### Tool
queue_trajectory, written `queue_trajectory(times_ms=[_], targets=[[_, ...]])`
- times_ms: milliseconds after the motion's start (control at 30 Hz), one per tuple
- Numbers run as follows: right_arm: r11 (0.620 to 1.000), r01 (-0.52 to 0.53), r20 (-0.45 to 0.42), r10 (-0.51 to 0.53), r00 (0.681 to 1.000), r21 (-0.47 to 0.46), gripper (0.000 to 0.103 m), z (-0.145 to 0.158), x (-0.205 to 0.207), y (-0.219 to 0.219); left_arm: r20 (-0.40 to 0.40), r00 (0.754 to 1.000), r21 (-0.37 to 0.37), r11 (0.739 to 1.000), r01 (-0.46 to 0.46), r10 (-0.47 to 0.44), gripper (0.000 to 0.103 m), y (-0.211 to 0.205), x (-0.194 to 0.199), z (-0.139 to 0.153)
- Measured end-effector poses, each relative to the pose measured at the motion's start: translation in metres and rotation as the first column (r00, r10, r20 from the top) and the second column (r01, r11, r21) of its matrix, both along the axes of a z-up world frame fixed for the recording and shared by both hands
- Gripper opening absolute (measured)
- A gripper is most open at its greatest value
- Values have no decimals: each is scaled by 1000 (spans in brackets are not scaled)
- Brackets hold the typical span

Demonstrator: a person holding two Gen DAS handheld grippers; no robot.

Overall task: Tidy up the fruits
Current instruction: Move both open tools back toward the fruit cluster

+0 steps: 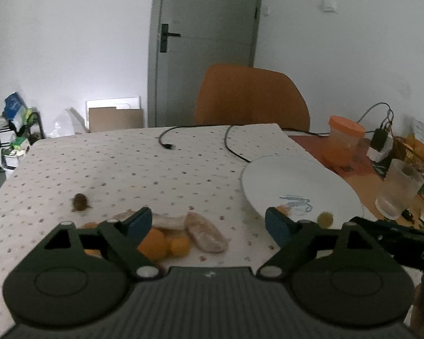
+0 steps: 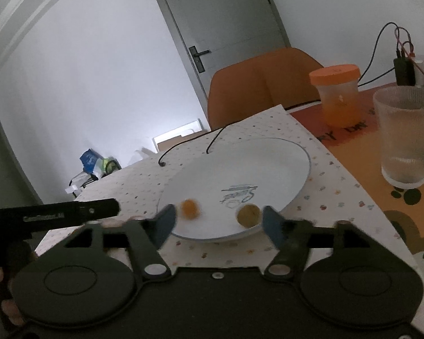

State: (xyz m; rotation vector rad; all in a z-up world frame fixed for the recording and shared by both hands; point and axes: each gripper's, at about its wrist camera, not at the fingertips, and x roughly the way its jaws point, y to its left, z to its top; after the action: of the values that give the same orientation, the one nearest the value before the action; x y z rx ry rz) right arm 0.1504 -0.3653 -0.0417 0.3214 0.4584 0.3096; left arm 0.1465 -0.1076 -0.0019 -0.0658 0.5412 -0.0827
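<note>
A white plate point(image 1: 294, 180) lies on the dotted tablecloth at the right; it also shows in the right wrist view point(image 2: 254, 161). On its near edge sit a small orange fruit point(image 2: 190, 208) and a yellowish-brown round fruit point(image 2: 248, 214), the latter also in the left wrist view point(image 1: 325, 219). My right gripper point(image 2: 216, 221) is open and empty just before the plate's near rim. My left gripper point(image 1: 209, 223) is open and empty above a pile of orange fruits point(image 1: 162, 244) and pale peeled pieces point(image 1: 206, 231). A brown fruit point(image 1: 80, 202) lies alone to the left.
An orange-lidded jar point(image 2: 337, 93) and a ribbed glass point(image 2: 407, 135) stand right of the plate. A black cable point(image 1: 231, 144) crosses the far cloth. An orange chair point(image 1: 251, 99) stands behind the table. The other gripper's black body point(image 2: 51, 213) shows at the left.
</note>
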Motion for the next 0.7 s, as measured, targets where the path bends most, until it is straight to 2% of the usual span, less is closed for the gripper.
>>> queue_trajectory(times_ms=[67, 233, 533, 700], targets=[[1000, -7, 4, 7, 1000, -3, 82, 2, -1, 3, 6, 1000, 0, 1000, -13, 13, 88, 7, -6, 2], [1000, 9, 12, -9, 1000, 8, 102, 6, -6, 8, 20, 999, -7, 999, -34, 35, 95, 25, -20, 4], [1000, 8, 14, -7, 1000, -19, 103, 12, -9, 25, 13, 999, -8, 999, -49, 49, 95, 48, -39, 1], [999, -30, -3, 30, 1000, -40, 103, 12, -8, 38, 2, 998, -14, 998, -68, 68, 95, 59, -46, -4]])
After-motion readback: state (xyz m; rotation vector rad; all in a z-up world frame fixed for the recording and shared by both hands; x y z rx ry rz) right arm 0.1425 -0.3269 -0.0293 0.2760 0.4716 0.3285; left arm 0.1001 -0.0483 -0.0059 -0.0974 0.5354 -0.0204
